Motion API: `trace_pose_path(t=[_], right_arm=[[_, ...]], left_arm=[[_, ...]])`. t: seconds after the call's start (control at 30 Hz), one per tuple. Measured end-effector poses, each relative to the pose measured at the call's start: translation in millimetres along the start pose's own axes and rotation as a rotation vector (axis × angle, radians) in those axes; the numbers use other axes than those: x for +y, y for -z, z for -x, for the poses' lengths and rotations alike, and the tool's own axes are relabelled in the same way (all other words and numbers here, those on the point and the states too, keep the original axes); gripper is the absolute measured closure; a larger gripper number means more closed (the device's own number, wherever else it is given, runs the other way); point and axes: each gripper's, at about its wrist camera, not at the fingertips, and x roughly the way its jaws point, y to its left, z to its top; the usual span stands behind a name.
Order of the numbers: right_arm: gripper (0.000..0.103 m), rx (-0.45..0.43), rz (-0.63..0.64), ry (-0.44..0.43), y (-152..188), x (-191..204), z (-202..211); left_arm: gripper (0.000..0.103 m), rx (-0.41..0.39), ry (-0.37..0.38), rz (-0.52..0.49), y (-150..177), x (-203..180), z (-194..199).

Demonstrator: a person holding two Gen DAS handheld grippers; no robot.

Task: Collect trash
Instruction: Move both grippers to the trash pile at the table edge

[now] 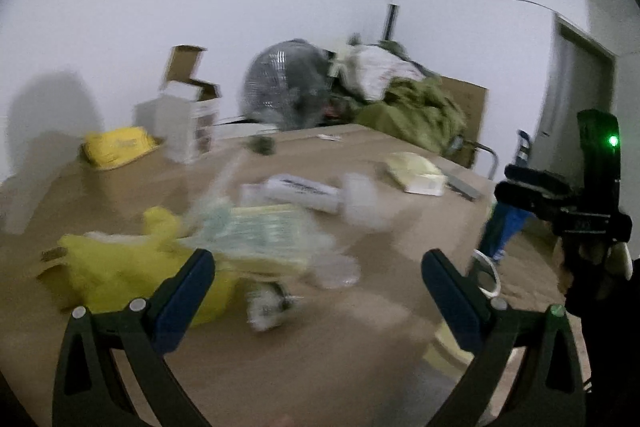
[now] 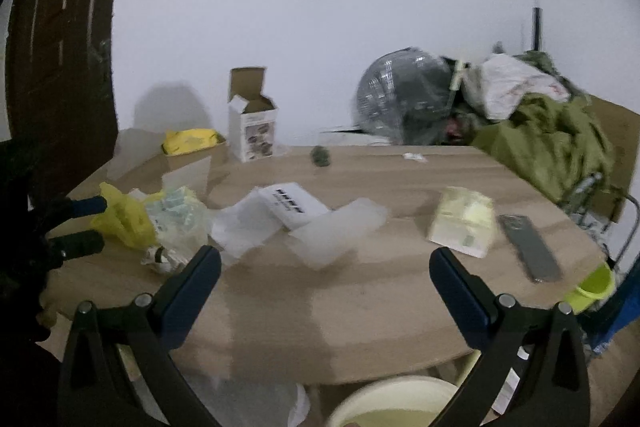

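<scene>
Trash lies on a wooden table: a yellow plastic bag, a clear packet of greenish items, a small crumpled wrapper, clear plastic packaging and a white printed box. My left gripper is open and empty just before the yellow bag and packet; it also shows in the right wrist view. My right gripper is open and empty over the table's near edge. A pale yellow bin stands below that edge.
A pale yellow packet, a grey phone and a green cup lie at the right. An open white carton, a yellow pouch, a fan and green cloth stand behind.
</scene>
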Motion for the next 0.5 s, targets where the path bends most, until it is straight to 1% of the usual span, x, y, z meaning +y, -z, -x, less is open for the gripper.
trace_pose_path(t=[0.1,0.27,0.43,0.5], right_arm=[[0.0,0.029,0.018,-0.052,-8,14,-30],[0.0,0.057,0.047,-0.144,-22,41,-75],[0.0,0.099,0.079,-0.249,-33,69,-123],[0.0,0.117,0.084,-0.292,-35,80,-141]], left_arm=[[0.0,-0.009,-0.063,0.042,0,27,6],[0.0,0.004,-0.164,0.093,-1,62,10],[0.0,0.011,-0.221,0.144,2,85,20],[0.0,0.022,-0.231,0.164,3,93,20]])
